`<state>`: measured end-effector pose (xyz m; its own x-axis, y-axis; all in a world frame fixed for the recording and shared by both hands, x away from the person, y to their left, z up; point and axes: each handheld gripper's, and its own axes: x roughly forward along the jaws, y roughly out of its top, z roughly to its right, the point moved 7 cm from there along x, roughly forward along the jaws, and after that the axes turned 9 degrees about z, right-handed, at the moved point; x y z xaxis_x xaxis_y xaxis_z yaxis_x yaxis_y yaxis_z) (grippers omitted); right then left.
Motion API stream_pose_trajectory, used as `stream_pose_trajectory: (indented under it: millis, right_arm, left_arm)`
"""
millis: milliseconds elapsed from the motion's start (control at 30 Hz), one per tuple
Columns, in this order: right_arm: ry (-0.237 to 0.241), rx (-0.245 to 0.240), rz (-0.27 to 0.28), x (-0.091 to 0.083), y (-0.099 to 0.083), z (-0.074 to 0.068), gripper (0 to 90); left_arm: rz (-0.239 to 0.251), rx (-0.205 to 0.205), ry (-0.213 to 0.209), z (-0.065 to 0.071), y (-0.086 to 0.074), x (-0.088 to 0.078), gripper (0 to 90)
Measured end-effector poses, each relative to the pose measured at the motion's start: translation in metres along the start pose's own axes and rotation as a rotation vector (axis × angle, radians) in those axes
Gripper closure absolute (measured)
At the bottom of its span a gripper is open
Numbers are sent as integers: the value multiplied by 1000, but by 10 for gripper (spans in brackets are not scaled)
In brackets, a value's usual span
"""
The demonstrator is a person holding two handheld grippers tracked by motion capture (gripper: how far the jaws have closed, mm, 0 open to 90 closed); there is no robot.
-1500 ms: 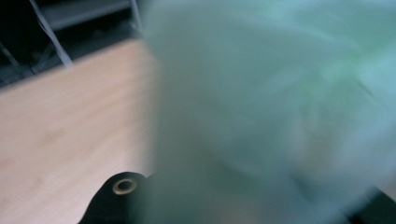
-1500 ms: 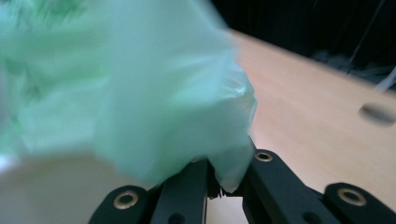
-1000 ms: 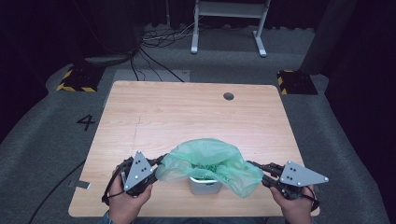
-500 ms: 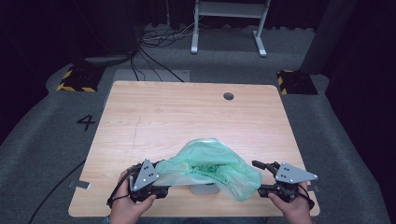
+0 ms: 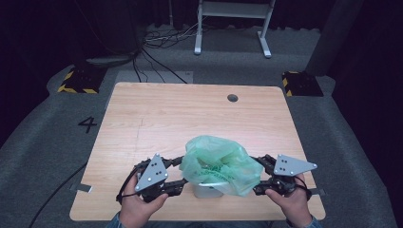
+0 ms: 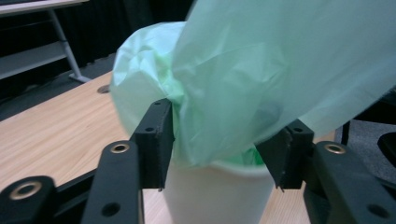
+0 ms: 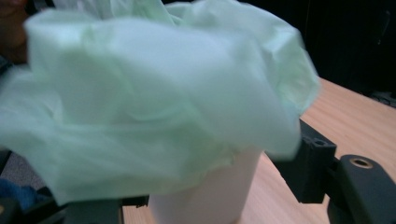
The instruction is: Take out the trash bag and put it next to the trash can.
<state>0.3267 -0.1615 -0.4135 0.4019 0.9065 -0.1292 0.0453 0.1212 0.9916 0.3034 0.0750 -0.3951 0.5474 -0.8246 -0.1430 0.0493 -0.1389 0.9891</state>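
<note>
Two grippers flank a white bin near the bench's front edge, a green bag billowing from it. The left gripper, jaws just narrowing, stands open around bag and rim; the right gripper, open, grips nothing.

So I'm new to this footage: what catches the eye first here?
A puffy green bag billowing out of a white cup at the near edge of the wooden table. The left gripper and right gripper flank it, one on each side, jaws apart around the bag and cup.
</note>
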Motion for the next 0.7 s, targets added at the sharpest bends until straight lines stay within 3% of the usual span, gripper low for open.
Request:
stream_pose_trajectory:
  millis: [100, 200, 333, 400, 533, 633, 700]
  right_arm:
    - [12, -8, -8, 17, 12, 0, 313]
    - [31, -13, -36, 38, 18, 1, 257]
    - [67, -7, -87, 65, 19, 1, 210]
    - [87, -17, -116, 74, 19, 0, 196]
    - [135, -43, -156, 83, 18, -7, 223]
    - [146, -85, -185, 87, 17, -13, 244]
    - [162, -94, -202, 89, 18, -16, 324]
  left_arm:
    - [6, -7, -32, 1, 5, 15, 521]
    - [4, -39, -60, 0, 5, 29, 526]
    - [9, -89, -81, -3, 3, 38, 545]
    - [10, -101, -69, -6, 4, 39, 586]
    - [46, -170, -114, -6, 8, 39, 630]
    - [39, -161, -132, -2, 11, 41, 673]
    - [41, -163, -149, 2, 13, 44, 688]
